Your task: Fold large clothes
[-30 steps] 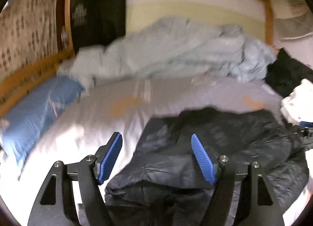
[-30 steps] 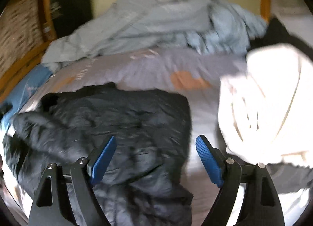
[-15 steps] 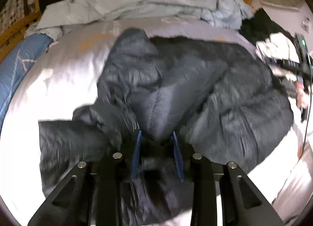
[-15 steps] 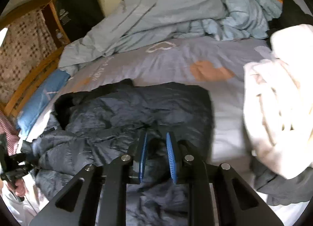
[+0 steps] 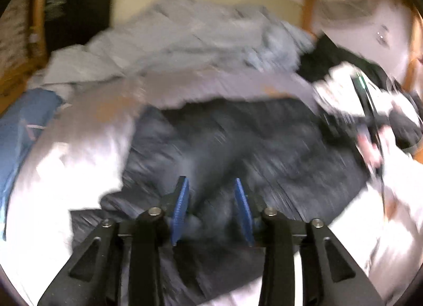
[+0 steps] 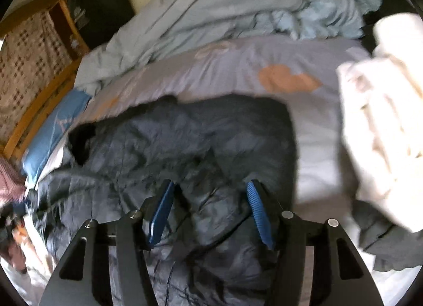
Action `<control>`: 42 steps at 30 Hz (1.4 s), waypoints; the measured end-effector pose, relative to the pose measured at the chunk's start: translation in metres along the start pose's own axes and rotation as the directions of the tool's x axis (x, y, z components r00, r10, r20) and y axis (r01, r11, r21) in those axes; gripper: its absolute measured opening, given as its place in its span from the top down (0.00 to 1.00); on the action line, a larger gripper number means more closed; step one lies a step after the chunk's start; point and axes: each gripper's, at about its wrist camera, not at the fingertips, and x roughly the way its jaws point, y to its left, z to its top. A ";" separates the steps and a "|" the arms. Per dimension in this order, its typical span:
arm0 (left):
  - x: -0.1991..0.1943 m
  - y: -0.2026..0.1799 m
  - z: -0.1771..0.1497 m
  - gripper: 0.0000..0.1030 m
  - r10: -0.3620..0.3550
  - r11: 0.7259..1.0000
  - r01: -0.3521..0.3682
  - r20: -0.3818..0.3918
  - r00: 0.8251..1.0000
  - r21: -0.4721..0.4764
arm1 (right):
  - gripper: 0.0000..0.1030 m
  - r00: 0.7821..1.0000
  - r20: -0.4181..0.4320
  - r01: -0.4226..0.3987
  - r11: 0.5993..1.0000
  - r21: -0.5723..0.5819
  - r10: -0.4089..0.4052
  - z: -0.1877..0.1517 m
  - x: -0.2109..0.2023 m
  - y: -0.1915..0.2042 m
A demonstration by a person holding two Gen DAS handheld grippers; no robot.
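My left tongs (image 5: 211, 201) stand partly apart, their jaws having just been opening, with a soft bulge of the dark grey quilted puffer jacket (image 5: 238, 147) between the blue pads; through the blur I cannot tell whether the pads press it. My right tongs (image 6: 211, 213) stand wider, jaws also just opened, astride a ridge of the same jacket (image 6: 185, 152) without pinching it.

The jacket lies crumpled across the lower middle of both views on the pale lilac bed sheet (image 6: 238, 68), with a heap of cream-white clothing (image 6: 383, 120) at right. I judge it light, puffy and springy, its shell slick, so thin pinches may slide off. I would take hold at seams, hem or cuff, where the fabric is doubled.
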 end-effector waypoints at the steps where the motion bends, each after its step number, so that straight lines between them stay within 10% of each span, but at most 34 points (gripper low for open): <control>1: 0.000 0.005 0.006 0.57 0.024 1.000 -0.024 0.029 0.999 -0.019 | 0.42 1.000 -0.018 0.013 1.000 -0.018 -0.013 -0.003 0.005 0.003; 2: 0.000 0.010 0.011 0.50 0.051 0.998 -0.049 0.056 0.997 -0.035 | 0.43 0.999 -0.022 0.028 0.999 -0.036 -0.029 -0.005 0.008 0.006; 5: 0.015 0.018 0.030 0.40 0.156 0.987 -0.153 0.079 0.985 -0.042 | 0.88 0.999 -0.039 0.011 0.986 -0.164 -0.017 -0.011 0.008 0.023; 11: 0.083 0.058 0.054 0.42 0.211 0.961 -0.228 -0.115 0.971 -0.157 | 0.91 0.999 -0.031 -0.026 0.880 -0.474 0.013 -0.053 -0.031 0.069; 14: 0.121 0.074 0.054 0.62 0.173 0.940 -0.240 -0.269 0.948 -0.244 | 0.91 0.996 -0.093 -0.058 0.809 -0.585 0.004 -0.079 -0.036 0.083; 18: 0.147 0.063 0.044 0.62 0.176 0.948 -0.256 -0.363 0.915 -0.187 | 0.90 0.988 -0.152 -0.101 0.745 -0.660 0.000 -0.106 -0.037 0.085; 20: 0.148 0.044 0.041 0.59 0.159 0.971 -0.213 -0.368 0.916 -0.112 | 0.83 0.988 -0.152 -0.097 0.770 -0.630 0.001 -0.102 -0.038 0.073; 24: 0.155 0.025 0.034 0.31 0.215 0.971 -0.237 -0.385 0.898 -0.012 | 0.35 0.997 -0.081 -0.036 0.861 -0.508 -0.006 -0.074 -0.042 0.046; 28: 0.170 0.021 0.023 0.31 0.184 0.980 -0.201 -0.443 0.877 0.010 | 0.35 0.998 -0.025 -0.054 0.948 -0.313 0.049 -0.039 -0.048 0.018; 34: 0.161 0.027 0.028 0.91 0.253 0.960 -0.278 -0.372 0.893 -0.013 | 0.35 0.990 -0.084 -0.123 0.980 -0.154 0.111 -0.022 -0.022 0.000; 38: 0.132 0.040 0.044 0.93 0.267 0.949 -0.300 -0.254 0.929 -0.100 | 0.93 0.988 -0.118 -0.122 0.963 -0.242 0.096 -0.024 -0.002 0.023; 42: 0.102 0.078 0.055 0.93 0.254 0.915 -0.294 -0.173 0.952 -0.275 | 0.97 0.998 0.051 -0.013 0.959 -0.283 0.028 -0.017 -0.021 0.036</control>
